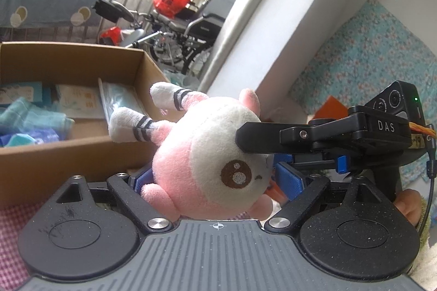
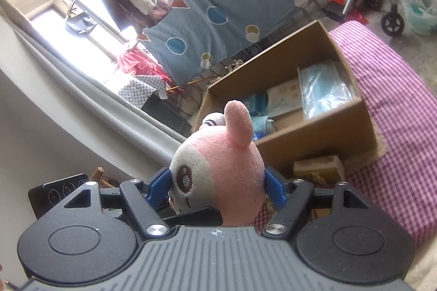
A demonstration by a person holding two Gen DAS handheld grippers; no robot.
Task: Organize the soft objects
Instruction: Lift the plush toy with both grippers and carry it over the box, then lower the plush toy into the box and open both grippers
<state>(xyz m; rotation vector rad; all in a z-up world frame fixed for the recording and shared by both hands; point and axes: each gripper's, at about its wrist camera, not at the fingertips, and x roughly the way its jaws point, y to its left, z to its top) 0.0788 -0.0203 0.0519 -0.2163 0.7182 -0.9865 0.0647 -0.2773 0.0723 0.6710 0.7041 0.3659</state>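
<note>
In the left wrist view, your left claw [image 1: 209, 181] pinches the pink-and-white plush toy [image 1: 207, 154] at frame centre, blue pads pressed into its body. Your right claw [image 1: 255, 151] reaches in from the right edge and grips the head, probably steadying a floppy thing for a handover. The cardboard box [image 1: 54, 154] sits at left, just beyond.

In the right wrist view, your right claw [image 2: 217, 188] squeezes the plush toy [image 2: 218, 171] low at centre; the cardboard box [image 2: 314, 138], likely its destination, lies open at centre right on the checked cloth [image 2: 396, 113].

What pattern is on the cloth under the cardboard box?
Pink-and-white gingham check cloth, clearest in the right wrist view, beneath the box.
</note>
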